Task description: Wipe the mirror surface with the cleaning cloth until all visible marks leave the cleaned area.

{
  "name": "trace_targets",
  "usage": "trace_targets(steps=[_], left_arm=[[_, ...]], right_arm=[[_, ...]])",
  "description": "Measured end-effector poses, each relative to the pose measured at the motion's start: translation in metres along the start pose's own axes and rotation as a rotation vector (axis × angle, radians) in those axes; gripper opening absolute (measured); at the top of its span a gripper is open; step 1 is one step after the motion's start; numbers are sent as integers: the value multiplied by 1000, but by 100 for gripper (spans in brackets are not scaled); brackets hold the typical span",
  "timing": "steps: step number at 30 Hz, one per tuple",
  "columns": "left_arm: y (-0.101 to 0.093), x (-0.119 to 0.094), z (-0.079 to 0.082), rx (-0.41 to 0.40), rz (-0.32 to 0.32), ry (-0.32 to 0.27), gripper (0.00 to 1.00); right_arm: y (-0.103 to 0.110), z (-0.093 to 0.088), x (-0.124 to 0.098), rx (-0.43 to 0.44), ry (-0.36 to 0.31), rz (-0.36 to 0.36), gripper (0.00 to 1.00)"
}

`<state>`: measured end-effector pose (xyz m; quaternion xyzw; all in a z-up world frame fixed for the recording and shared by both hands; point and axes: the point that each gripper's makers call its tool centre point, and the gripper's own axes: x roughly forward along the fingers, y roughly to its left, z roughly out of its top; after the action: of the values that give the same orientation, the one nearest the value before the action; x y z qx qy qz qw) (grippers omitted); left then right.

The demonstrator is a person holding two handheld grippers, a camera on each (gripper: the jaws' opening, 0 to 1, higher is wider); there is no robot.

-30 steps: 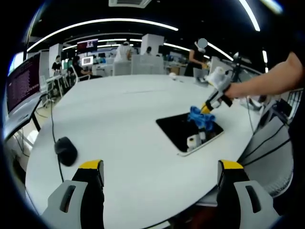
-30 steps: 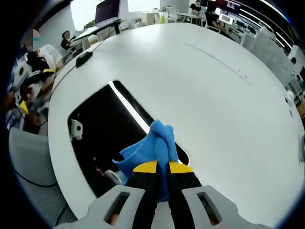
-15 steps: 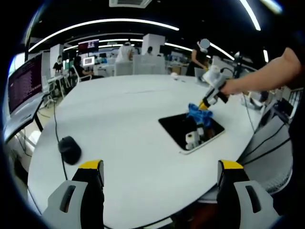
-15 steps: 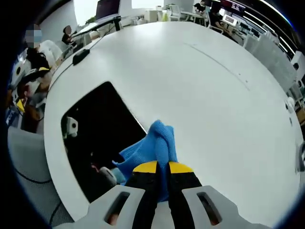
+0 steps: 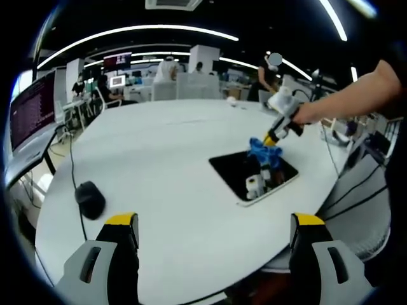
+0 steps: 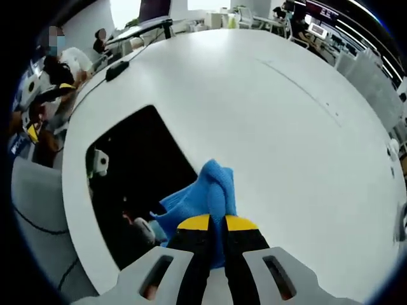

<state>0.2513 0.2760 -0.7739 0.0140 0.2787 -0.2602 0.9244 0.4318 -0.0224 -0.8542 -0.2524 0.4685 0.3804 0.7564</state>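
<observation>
Since half a second ago the right gripper (image 6: 210,222) has shifted only slightly over the mirror (image 6: 137,171); its jaws stay clenched on the blue cloth (image 6: 203,197), which rests at the mirror's edge on the white table (image 6: 267,121). Left gripper (image 5: 213,222) waits with jaws apart, grasping nothing. Wiping is under way, I think; next the cloth should sweep across the remaining glass
</observation>
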Motion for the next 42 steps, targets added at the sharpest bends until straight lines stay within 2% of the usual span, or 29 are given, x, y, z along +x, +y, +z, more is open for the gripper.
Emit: trace_targets(steps=[12, 19, 22, 30, 42], left_arm=[[3, -2, 3, 11, 16, -8, 100], [2, -2, 7, 15, 17, -13, 100], [1, -1, 7, 16, 15, -14, 100], [-4, 3, 9, 20, 3, -11, 100], [-6, 4, 10, 18, 1, -16, 100]], right_arm=[[2, 0, -2, 60, -24, 7, 2], [1, 7, -11, 25, -27, 8, 2], [1, 13, -16, 35, -26, 16, 2], [-12, 30, -33, 9, -48, -11, 2], [-16, 37, -43, -9, -56, -26, 2]])
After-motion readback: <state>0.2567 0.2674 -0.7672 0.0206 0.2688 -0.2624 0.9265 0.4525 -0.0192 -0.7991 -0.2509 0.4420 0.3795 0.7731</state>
